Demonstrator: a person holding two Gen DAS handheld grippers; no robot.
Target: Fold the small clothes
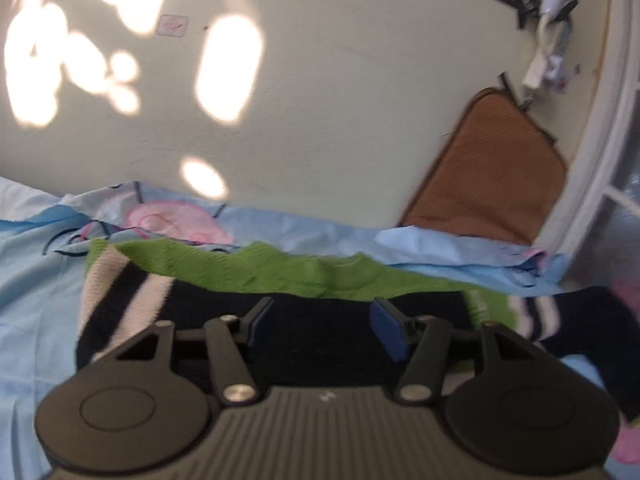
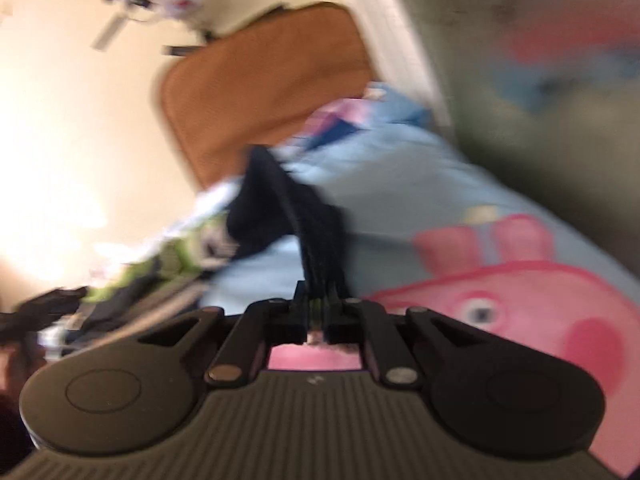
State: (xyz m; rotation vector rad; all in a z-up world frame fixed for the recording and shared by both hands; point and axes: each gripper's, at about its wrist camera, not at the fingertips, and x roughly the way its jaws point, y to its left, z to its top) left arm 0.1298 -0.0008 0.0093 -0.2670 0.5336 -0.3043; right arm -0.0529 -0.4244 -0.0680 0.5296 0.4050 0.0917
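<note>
Sleeve fold in progress on the kid's sweater

The sweater [image 1: 280, 272] lies spread on the blue bedsheet [image 1: 36, 280]. Right gripper [image 2: 318, 312] is clamped on its dark sleeve [image 2: 280, 200]; left gripper [image 1: 320, 320] hovers with jaws apart over the body. I'd pin the body first, then carry the sleeve across without tugging.

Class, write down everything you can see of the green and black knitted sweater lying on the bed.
The sweater looks like a small, thick knit: green across the shoulders and round neckline, black over the body, with cream and black stripes on the sleeves. It lies spread flat on the blue cartoon bedsheet. The left gripper hangs open over its black part; the right gripper is shut on a black sleeve end.
</note>
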